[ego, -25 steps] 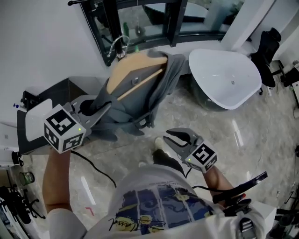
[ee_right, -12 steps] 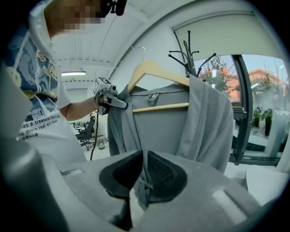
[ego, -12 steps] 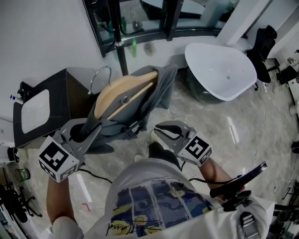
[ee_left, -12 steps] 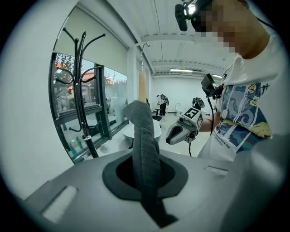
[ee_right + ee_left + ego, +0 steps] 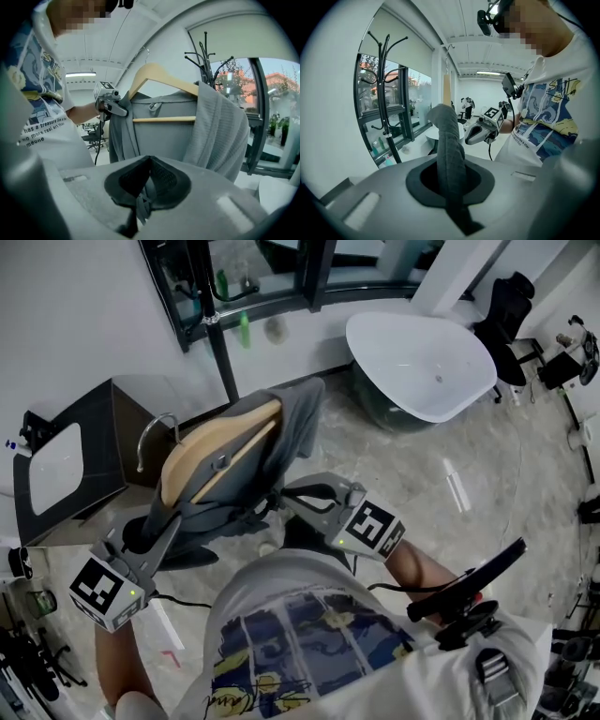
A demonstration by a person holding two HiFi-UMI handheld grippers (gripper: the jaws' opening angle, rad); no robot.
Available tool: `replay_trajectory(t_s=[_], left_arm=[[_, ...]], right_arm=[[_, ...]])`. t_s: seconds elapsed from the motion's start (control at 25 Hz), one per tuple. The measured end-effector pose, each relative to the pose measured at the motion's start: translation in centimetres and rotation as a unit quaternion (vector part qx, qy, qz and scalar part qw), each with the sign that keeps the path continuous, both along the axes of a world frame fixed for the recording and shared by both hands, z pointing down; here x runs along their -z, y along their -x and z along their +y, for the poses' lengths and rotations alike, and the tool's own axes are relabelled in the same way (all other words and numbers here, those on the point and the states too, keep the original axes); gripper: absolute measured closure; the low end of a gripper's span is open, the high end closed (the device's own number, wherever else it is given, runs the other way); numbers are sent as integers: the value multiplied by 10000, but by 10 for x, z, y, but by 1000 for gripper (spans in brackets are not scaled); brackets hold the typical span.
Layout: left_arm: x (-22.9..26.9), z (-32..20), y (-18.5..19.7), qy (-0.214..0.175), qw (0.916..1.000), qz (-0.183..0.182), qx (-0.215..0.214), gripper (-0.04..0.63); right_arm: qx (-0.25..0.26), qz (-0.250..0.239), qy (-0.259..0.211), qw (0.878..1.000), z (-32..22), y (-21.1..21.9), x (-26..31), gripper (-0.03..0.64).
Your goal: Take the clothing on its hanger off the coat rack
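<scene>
A grey garment (image 5: pixel 286 432) hangs on a wooden hanger (image 5: pixel 211 451) whose metal hook (image 5: pixel 155 432) is free of the black coat rack (image 5: pixel 217 352). My left gripper (image 5: pixel 164 532) is shut on one side of the garment, and a thick fold of the cloth (image 5: pixel 450 150) runs up between its jaws. My right gripper (image 5: pixel 292 498) has just been closing, and a thin strip of the grey cloth (image 5: pixel 140 199) is now pinched between its jaws. The right gripper view shows the hanger (image 5: pixel 159 75) with the garment (image 5: pixel 164 136) spread under it and the left gripper (image 5: pixel 112 105) at its left edge.
A white bathtub (image 5: pixel 422 362) stands at the back right. A dark cabinet with a white basin (image 5: pixel 56 465) is at the left. Bottles (image 5: pixel 244 329) sit by the window frame behind the rack. Black office chairs (image 5: pixel 502 315) are at the far right.
The hanger and garment have come away from the rack, down and left toward the person. The left gripper moved down-left with them. The right gripper's jaws went from wide apart to shut on cloth.
</scene>
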State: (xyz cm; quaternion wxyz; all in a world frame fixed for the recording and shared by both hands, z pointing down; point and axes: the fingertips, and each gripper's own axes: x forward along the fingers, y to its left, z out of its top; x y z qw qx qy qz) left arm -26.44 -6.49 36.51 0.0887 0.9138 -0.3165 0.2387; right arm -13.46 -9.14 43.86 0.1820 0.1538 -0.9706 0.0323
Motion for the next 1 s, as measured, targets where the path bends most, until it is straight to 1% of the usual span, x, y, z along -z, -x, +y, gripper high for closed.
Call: replay_trajectory(t_s=[0.12, 0.32, 0.6, 1.0], left_arm=[[-5, 5, -2, 11, 10000, -35, -7, 598], [-18, 3, -21, -29, 9998, -158, -96, 598], [-13, 3, -25, 13, 9998, -68, -169, 598], [-16, 2, -27, 9, 9996, 1, -281, 598]], right_arm=[[72, 0, -77, 9999, 4, 1, 2, 614], [63, -24, -142, 9999, 0, -16, -4, 614], [-106, -14, -172, 9998, 6, -18, 8, 614], [-159, 56, -282, 9995, 11, -15, 11, 615]])
